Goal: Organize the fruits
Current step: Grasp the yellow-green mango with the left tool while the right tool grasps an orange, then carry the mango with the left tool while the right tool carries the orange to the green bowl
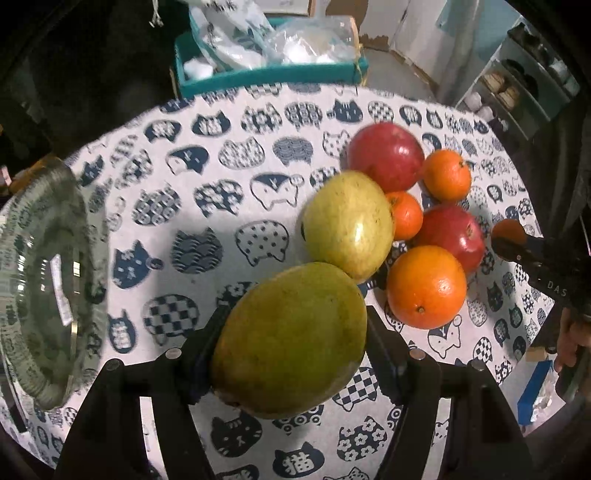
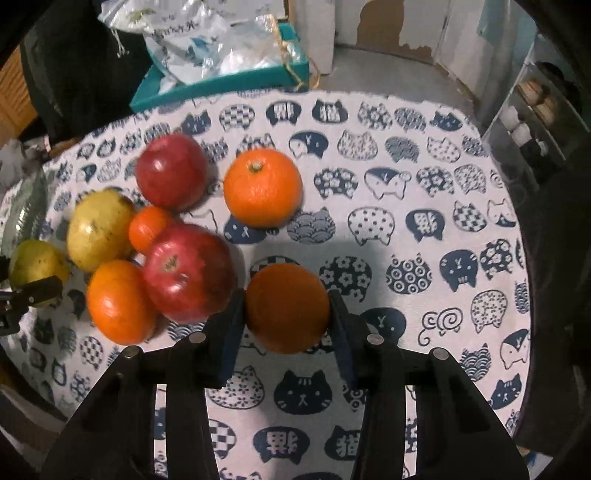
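A lived-in home, with a table set in a cluttered room

A cat-print tablecloth [image 2: 406,177] is spread over the table, and a teal box [image 1: 266,75] stuffed with plastic bags [image 1: 258,40] is seen behind it. Open shelves [image 1: 517,92] stocked with household items are placed against a wall [image 2: 388,22] where peeling paint is visible.

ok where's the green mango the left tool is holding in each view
Left wrist view: the green oval mango fills the lower centre, clamped in the left tool.
Right wrist view: the same mango sits small at the far left edge, behind a black finger of the left tool.
Shared landmark: the yellow-green oval mango lying beside it on the cat-print tablecloth.
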Demonstrator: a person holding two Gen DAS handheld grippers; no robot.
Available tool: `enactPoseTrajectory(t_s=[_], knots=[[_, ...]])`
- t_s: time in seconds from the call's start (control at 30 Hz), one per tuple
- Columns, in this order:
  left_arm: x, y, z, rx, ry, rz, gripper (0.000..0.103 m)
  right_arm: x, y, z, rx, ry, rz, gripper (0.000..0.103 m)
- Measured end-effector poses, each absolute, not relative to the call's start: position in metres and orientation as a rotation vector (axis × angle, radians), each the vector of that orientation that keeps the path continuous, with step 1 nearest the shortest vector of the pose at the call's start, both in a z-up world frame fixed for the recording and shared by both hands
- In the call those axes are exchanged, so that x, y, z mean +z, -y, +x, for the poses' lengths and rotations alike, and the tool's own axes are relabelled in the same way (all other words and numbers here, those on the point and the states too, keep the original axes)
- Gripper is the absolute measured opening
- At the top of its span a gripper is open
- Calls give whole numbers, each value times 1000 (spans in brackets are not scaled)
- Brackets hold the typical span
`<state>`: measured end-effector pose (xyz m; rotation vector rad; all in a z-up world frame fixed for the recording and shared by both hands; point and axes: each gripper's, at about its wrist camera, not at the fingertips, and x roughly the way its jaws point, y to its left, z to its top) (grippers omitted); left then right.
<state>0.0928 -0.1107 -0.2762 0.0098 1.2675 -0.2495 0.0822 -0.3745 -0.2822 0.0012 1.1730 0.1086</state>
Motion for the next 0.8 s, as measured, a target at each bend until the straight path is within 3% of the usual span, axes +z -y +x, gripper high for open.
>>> enactPoseTrajectory(t_s=[0.8], knots=[[-157, 65, 60, -221, -967, -5, 71, -158, 323, 59, 174, -921, -12, 42]])
